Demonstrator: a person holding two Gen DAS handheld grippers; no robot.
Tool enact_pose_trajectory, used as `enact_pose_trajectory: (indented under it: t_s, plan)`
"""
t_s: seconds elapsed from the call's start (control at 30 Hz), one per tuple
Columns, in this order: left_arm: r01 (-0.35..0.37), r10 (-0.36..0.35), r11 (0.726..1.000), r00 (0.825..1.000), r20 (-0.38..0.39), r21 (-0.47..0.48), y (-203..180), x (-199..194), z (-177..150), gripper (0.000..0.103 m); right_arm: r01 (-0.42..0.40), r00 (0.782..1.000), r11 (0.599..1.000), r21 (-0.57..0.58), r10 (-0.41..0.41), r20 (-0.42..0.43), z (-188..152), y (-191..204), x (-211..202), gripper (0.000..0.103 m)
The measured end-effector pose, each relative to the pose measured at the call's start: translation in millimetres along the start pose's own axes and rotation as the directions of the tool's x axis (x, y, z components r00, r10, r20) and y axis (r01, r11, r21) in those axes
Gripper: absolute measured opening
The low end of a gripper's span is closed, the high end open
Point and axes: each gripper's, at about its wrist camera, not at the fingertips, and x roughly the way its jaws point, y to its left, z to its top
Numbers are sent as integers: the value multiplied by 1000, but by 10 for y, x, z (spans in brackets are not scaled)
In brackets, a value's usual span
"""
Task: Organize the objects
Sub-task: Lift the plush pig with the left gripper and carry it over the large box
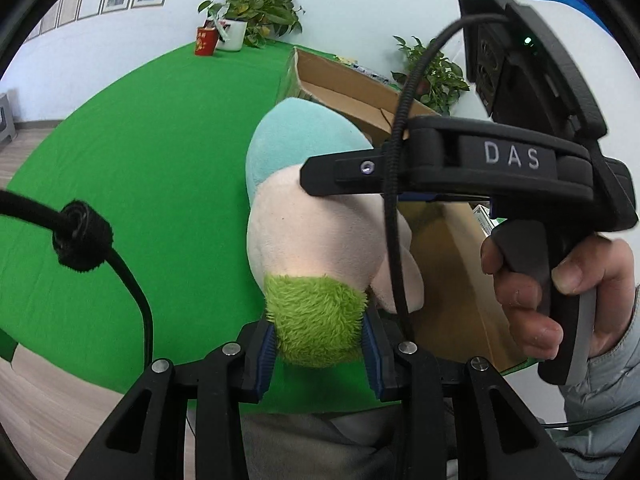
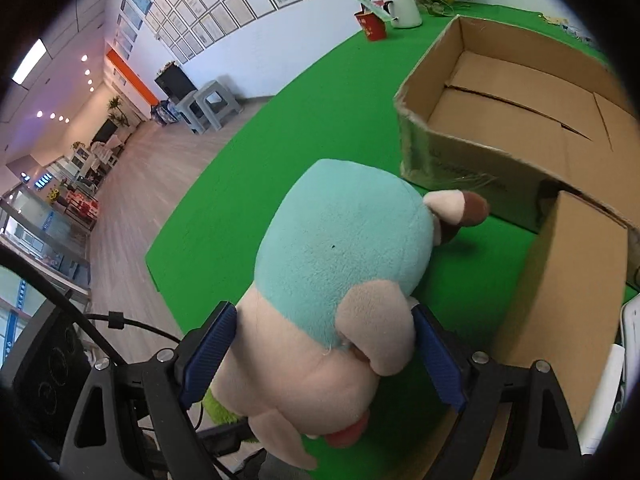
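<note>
A plush toy with a teal body, pale pink head and a green fuzzy tuft is held above the green table. My left gripper is shut on the green tuft. My right gripper is shut on the toy's pink head, with the teal body pointing away. In the left wrist view the right gripper's black body crosses over the toy from the right. An open cardboard box stands just beyond the toy.
A second cardboard flap or box stands at the right. A red cup and a potted plant in a white mug stand at the table's far edge. Another plant is behind the box. The floor lies left of the table.
</note>
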Motion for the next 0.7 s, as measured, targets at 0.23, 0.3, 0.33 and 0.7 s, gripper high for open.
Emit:
enact_pose_trajectory:
  t_s: [0.23, 0.3, 0.33, 0.7]
  plan:
    - [-14, 14, 1000, 1000, -7, 6, 15, -26, 14, 33, 105, 993, 993, -53, -102, 64, -119, 137, -40, 73]
    - [-19, 19, 1000, 1000, -9, 10, -2, -30, 24, 33, 112, 991, 993, -49, -107, 79, -137, 124, -40, 68]
    - [-23, 23, 1000, 1000, -10, 15, -14, -40, 21, 33, 112, 990, 993, -47, -108, 89, -153, 108, -55, 67]
    - [-63, 54, 988, 997, 63, 141, -453, -281, 259, 31, 90, 971, 996, -14, -85, 224, 40, 60, -292, 53]
